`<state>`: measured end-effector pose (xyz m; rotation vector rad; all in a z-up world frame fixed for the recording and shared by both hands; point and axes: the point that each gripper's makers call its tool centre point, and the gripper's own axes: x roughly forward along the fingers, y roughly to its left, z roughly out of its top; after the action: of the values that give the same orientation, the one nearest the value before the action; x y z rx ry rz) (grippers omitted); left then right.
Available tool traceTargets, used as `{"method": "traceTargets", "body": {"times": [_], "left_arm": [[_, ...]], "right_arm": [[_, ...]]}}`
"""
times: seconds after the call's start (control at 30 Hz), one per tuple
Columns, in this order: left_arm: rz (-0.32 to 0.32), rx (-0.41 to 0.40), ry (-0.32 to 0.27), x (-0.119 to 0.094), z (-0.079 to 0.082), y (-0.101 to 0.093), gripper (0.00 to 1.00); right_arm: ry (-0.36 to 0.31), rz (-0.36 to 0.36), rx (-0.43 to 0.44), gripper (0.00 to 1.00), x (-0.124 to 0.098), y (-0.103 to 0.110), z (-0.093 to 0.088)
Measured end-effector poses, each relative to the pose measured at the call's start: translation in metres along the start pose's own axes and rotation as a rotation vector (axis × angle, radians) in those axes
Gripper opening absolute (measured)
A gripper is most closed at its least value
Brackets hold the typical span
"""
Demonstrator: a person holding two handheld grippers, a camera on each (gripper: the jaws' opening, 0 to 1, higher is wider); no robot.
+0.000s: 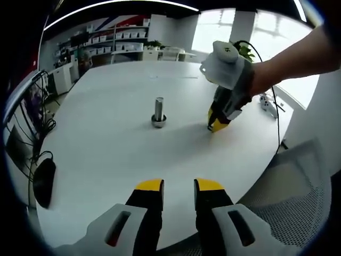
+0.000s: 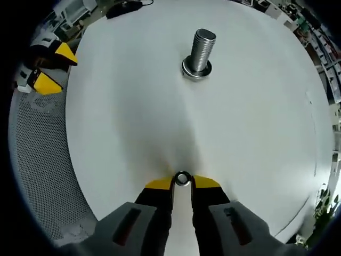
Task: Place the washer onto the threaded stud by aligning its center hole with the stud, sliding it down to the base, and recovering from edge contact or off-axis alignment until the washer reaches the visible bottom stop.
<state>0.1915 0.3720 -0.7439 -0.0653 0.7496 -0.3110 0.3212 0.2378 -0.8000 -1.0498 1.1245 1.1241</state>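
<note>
**Ana:** Risk first: what could spoil this from here?

**Ben:** Grip, mainly. The right tool (image 2: 181, 182) pinches the small silver metal washer (image 2: 182, 178) by its rim only, right at the yellow fingertips (image 2: 159, 184), low over the white round bench (image 2: 133, 106). I judge that a slight twist could make it slip or pop out. It also has to travel to the upright threaded steel stud (image 2: 201, 49), which stands well apart from it. If it arrives tilted or off-centre, its edge would catch the top threads and hang there instead of dropping to the base.

**Ana:** How does the washer look?

**Ben:** Tiny, ring-shaped, shiny, with a dark centre hole facing the right gripper view. It looks roughly flat between the tips, though I can't judge its tilt finely. The stud is ribbed with threads and sits on a wider round flange, which I take to be the bottom stop.

**Ana:** And the other hand?

**Ben:** The left tool (image 1: 178, 185) is held back over the near edge of the bench, jaws parted with a clear gap and nothing between them. From the left gripper view, the right tool is beside the stud, with its tips close to the surface.
</note>
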Motion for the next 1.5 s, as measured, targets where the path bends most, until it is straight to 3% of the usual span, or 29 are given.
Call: {"method": "traceTargets", "body": {"times": [0.2,0.37,0.57,1.0,1.5], "left_arm": [[-0.002,-0.002,-0.004,0.000,0.001,0.000,0.20],[-0.004,-0.002,-0.005,0.000,0.001,0.000,0.20],[-0.006,-0.004,-0.005,0.000,0.001,-0.001,0.20],[-0.006,-0.001,-0.005,0.000,0.001,-0.001,0.20],[-0.006,-0.004,-0.005,0.000,0.001,0.000,0.20]], "right_arm": [[-0.044,-0.045,-0.021,0.15,-0.001,0.001,-0.001],[-0.107,-0.025,0.103,0.15,-0.001,-0.001,-0.002],[-0.179,-0.043,0.148,0.15,-0.002,-0.002,-0.003],[-0.193,-0.050,0.217,0.14,-0.008,-0.005,-0.022],[-0.243,-0.114,0.289,0.14,-0.033,-0.035,-0.044]]}}
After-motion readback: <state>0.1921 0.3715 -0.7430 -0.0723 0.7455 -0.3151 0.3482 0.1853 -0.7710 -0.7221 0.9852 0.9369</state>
